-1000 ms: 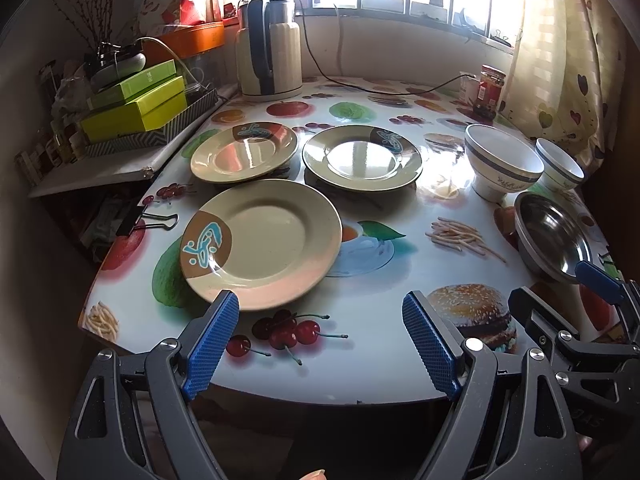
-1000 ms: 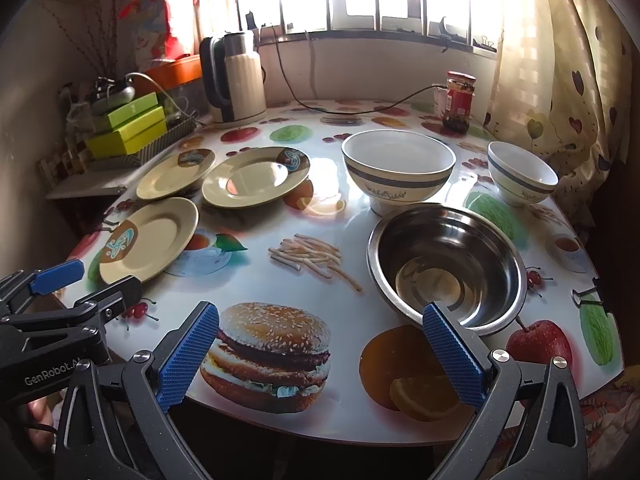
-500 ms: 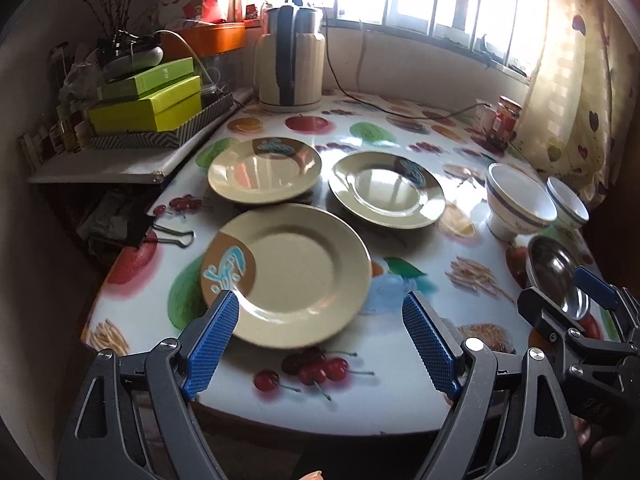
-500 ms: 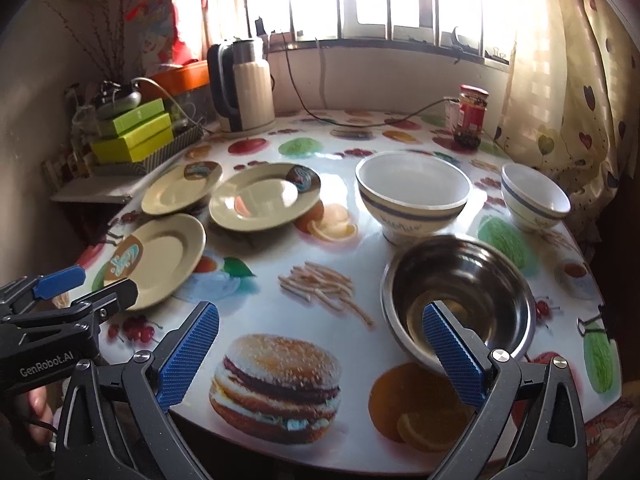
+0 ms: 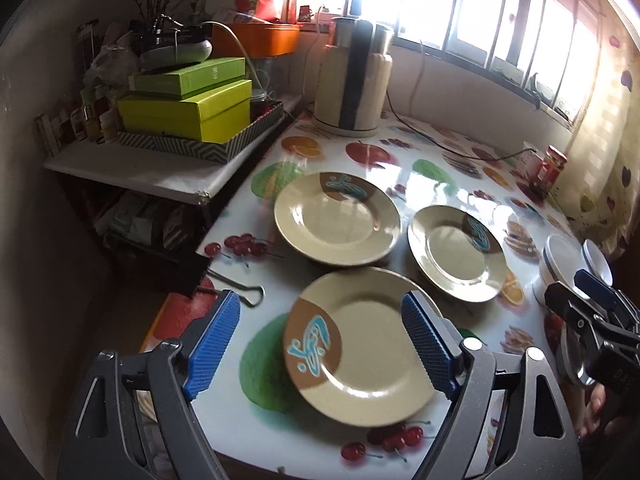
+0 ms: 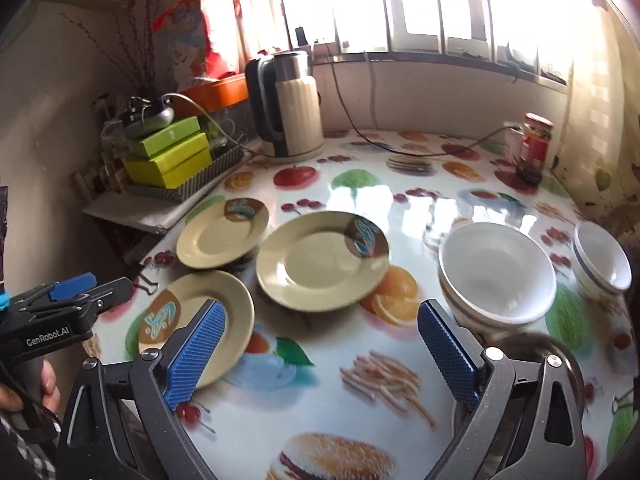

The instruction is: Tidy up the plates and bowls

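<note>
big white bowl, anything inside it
The big white bowl looks empty: bare white inside, nothing resting in it. Its near inner wall is hidden by its own rim.

Both claws have advanced over the table (image 6: 320,408), the right claw (image 6: 320,352) narrowing slightly, empty.

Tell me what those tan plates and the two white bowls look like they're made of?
The nearest plate, like the other two tan ones, looks like melamine or glazed ceramic: smooth, glossy, with a printed brown patch. The look leaves that open. The big white bowl and the smaller bowl look like glazed ceramic, shiny white with a blue band, though plastic is possible.
</note>
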### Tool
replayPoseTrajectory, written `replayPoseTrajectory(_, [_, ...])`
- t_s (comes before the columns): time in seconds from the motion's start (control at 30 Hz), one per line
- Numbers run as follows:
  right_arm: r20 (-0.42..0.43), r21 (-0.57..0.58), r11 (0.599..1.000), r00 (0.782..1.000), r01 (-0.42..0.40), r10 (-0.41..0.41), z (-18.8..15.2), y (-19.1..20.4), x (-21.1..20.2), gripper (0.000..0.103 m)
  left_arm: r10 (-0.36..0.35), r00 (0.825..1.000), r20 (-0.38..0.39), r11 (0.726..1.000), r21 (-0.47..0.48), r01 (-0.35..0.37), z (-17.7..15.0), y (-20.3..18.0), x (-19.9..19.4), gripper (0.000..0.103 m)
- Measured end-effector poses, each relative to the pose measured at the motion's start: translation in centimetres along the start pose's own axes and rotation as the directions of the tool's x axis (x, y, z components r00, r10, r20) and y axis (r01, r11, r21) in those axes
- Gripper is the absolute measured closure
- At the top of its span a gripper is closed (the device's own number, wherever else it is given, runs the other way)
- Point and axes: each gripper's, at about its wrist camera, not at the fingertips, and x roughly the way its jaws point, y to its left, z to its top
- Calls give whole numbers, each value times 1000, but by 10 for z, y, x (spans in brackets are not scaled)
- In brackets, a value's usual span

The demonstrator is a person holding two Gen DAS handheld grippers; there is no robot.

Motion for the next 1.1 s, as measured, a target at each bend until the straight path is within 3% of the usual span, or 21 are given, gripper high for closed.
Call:
replayPoseTrajectory(0.33, [-48, 2, 996, 995, -91, 91, 57, 4, 49, 20, -17, 1000, -15, 997, -80, 15, 42, 38, 32, 26])
replayPoseTrajectory(0.43, [-69, -10, 993, 991, -118, 117, 70, 5, 67, 23, -29, 999, -37, 994, -104, 25, 49, 47, 45, 39])
replayPoseTrajectory(0.5, [-91, -15, 990, 986, -141, 139, 77, 6, 82, 29, -54, 997, -57, 990, -133, 46, 52, 53, 58, 41])
replayPoseTrajectory(0.63, [-150, 15, 986, 974, -168, 168, 85, 5, 113, 35, -58, 995, -82, 988, -149, 46, 56, 59, 77, 47])
replayPoseTrajectory(0.7, [-174, 17, 984, 968, -178, 178, 88, 5, 126, 42, -73, 993, -88, 987, -149, 60, 59, 60, 86, 49])
replayPoseTrajectory(0.77, [-198, 4, 979, 960, -202, 199, 91, 7, 141, 48, -99, 988, -116, 982, -169, 79, 62, 64, 99, 58])
replayPoseTrajectory(0.87, [-239, 39, 970, 941, -239, 241, 92, 3, 159, 62, -134, 981, -138, 973, -205, 104, 64, 69, 111, 60])
replayPoseTrajectory(1.1, [-290, 112, 951, 906, -289, 309, 95, 0, 193, 67, -153, 975, -160, 966, -232, 113, 67, 77, 135, 60])
